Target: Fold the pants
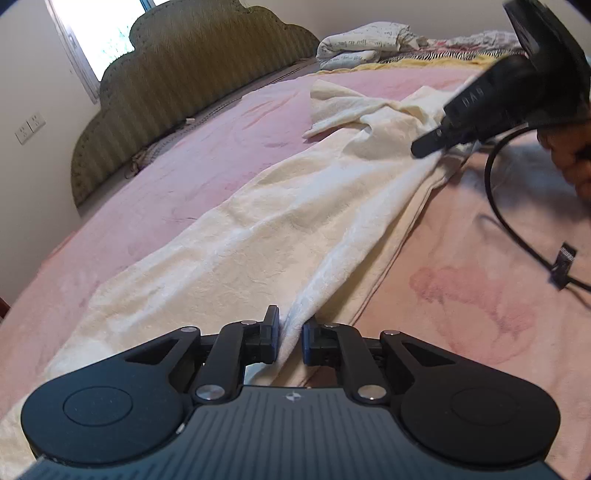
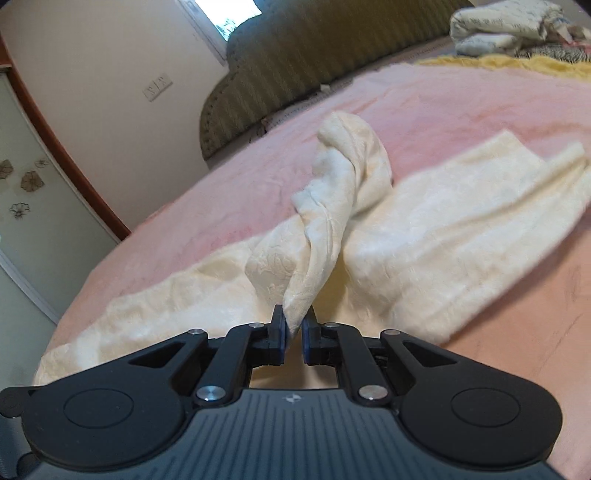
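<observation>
Cream pants (image 1: 258, 221) stretched along the pink bed (image 1: 461, 258), left gripper (image 1: 290, 334) pinching one end, right gripper (image 2: 294, 330) clamped on a lifted fold

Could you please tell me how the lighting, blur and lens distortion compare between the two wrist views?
Left wrist view: mostly sharp, fisheye bends the headboard, the window is blown out white, and the right gripper casts a soft shadow. Right wrist view: motion blur smears the cream pants and pink blanket; only the gripper body looks crisp.

Pink bedspread (image 1: 461, 258), green headboard (image 1: 192, 74), folded bedding (image 1: 362, 44)
</observation>
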Demonstrator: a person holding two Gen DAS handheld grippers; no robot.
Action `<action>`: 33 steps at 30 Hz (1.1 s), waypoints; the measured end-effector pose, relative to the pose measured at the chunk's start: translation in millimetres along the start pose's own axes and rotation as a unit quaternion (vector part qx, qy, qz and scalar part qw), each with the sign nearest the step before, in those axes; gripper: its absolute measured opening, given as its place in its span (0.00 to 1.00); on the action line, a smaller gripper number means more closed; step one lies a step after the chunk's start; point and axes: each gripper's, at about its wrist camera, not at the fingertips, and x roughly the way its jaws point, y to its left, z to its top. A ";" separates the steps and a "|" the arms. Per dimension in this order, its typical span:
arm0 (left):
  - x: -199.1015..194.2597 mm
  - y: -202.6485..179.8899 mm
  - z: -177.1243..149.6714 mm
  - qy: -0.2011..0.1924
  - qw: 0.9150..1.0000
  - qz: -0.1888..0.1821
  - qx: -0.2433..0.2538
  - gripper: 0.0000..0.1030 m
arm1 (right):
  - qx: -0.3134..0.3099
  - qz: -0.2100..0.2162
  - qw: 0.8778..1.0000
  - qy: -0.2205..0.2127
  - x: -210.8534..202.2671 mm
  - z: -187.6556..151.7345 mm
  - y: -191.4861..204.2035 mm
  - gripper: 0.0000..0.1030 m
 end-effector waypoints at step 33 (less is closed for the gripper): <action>20.1 13.5 50.7 -0.031 0.988 -0.065 -0.137 0.74 | 0.246 -0.013 0.960 -0.130 -64.1 21.3 -123.7 0.10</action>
